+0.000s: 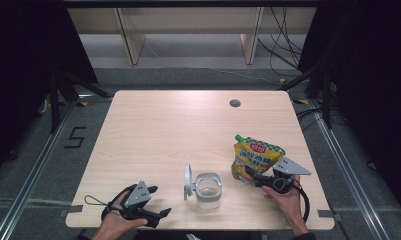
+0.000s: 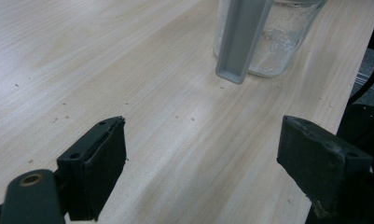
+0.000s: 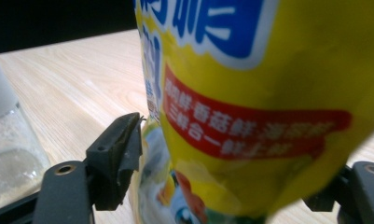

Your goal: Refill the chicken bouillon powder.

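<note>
My right gripper (image 1: 253, 176) straddles the lower end of a yellow spouted sauce pouch (image 1: 254, 156) at the table's (image 1: 163, 130) right front, jaws wide around it. My left gripper (image 1: 160, 214) rests open, empty, near the open-lidded glass jar (image 1: 208, 190).

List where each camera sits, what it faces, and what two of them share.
High view: above the table's near edge, looking forward and down; both hands, left gripper, right gripper.
Left gripper view: between open jaws, facing the glass jar.
Right gripper view: jaws around the yellow pouch.
All three views show the jar.
</note>
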`<move>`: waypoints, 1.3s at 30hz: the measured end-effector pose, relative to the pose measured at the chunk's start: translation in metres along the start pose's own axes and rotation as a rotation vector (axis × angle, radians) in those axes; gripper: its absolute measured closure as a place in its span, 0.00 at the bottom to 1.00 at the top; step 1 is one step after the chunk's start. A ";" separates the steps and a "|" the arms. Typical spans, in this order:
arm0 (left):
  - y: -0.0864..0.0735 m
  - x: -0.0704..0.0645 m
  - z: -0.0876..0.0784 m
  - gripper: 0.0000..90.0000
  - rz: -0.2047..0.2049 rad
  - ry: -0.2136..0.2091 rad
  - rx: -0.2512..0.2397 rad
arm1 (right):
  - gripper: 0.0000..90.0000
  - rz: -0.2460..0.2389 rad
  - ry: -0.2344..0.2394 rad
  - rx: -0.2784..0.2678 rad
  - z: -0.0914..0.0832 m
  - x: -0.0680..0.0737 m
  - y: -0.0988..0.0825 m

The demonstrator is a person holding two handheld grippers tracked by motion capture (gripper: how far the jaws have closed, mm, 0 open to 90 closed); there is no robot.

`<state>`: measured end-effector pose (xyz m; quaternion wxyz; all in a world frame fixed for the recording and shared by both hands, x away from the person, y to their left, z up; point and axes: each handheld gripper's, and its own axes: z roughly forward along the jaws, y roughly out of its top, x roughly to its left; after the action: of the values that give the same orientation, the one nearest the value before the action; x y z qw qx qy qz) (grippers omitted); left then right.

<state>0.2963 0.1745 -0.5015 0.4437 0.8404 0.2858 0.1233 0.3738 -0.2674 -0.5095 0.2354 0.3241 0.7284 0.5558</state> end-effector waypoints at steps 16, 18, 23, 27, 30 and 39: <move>-0.001 -0.001 0.003 0.17 0.011 0.013 0.005 | 0.35 0.029 0.030 -0.037 0.012 -0.002 -0.002; 0.000 0.000 0.002 0.17 0.023 0.007 0.009 | 0.37 0.052 0.012 -0.048 0.012 0.000 -0.002; -0.001 -0.001 0.002 0.17 0.014 0.012 0.030 | 0.38 0.029 0.019 -0.067 0.015 -0.004 -0.002; -0.001 -0.001 0.002 0.17 0.015 0.009 0.033 | 0.42 0.061 0.011 -0.081 0.014 -0.004 -0.002; -0.001 -0.002 0.003 0.17 0.005 0.002 0.017 | 0.44 0.008 0.007 -0.106 0.014 -0.009 -0.002; -0.001 -0.001 0.003 0.17 0.025 0.013 0.027 | 0.52 0.036 0.032 -0.089 0.015 -0.008 -0.002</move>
<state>0.2965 0.1724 -0.5040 0.4288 0.8490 0.2800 0.1305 0.3897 -0.2634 -0.5153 0.2280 0.3175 0.7006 0.5969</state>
